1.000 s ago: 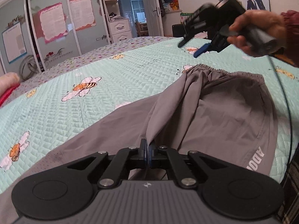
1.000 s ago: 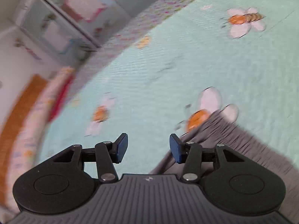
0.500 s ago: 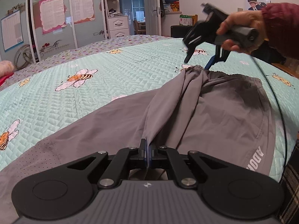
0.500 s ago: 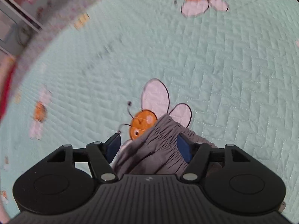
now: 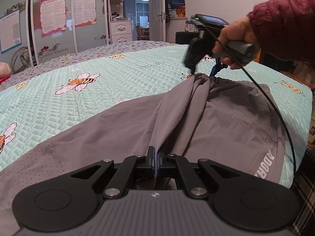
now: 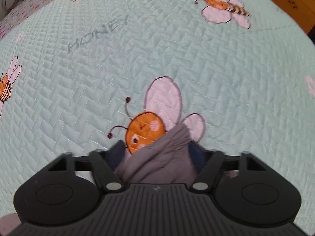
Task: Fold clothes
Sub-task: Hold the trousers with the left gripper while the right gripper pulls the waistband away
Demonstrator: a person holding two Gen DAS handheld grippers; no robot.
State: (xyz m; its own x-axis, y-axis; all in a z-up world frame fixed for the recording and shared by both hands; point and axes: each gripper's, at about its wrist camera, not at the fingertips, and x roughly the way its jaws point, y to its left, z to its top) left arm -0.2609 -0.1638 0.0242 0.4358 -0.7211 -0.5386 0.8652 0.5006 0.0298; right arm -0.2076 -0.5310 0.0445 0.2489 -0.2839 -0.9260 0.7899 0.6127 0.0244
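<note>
A: Where are the grey shorts (image 5: 226, 122) found?

B: They are spread on the mint quilted bedspread (image 5: 102, 90), which is printed with bees. A white brand print is seen along their right hem. A ridge of fabric is drawn taut from the near edge up to the gathered elastic waistband (image 6: 169, 143) at the far end.

A: How is the near edge held?

B: It is pinched by the left gripper (image 5: 155, 160), whose blue pads are pressed fully together on a thin fold of the shorts.

A: And the far end?

B: The bunched waistband is straddled by the right gripper (image 6: 157, 155), which is pointed steeply down at the bed. Its jaws have just been closing, with the gathered fabric between them. The right pad is met by the cloth, while a small gap is left beside the left pad, so a firm grip is not shown.

A: What is seen around that gripper?

B: In the left wrist view it is carried by a hand (image 5: 234, 39) in a dark red padded sleeve (image 5: 285, 27), and a black cable (image 5: 275, 106) is trailed from it over the shorts. Beneath the waistband an orange-faced bee (image 6: 145, 131) is partly covered. Beyond the bed, wardrobe doors with posters (image 5: 53, 13) and a white drawer unit (image 5: 121, 31) are seen.
</note>
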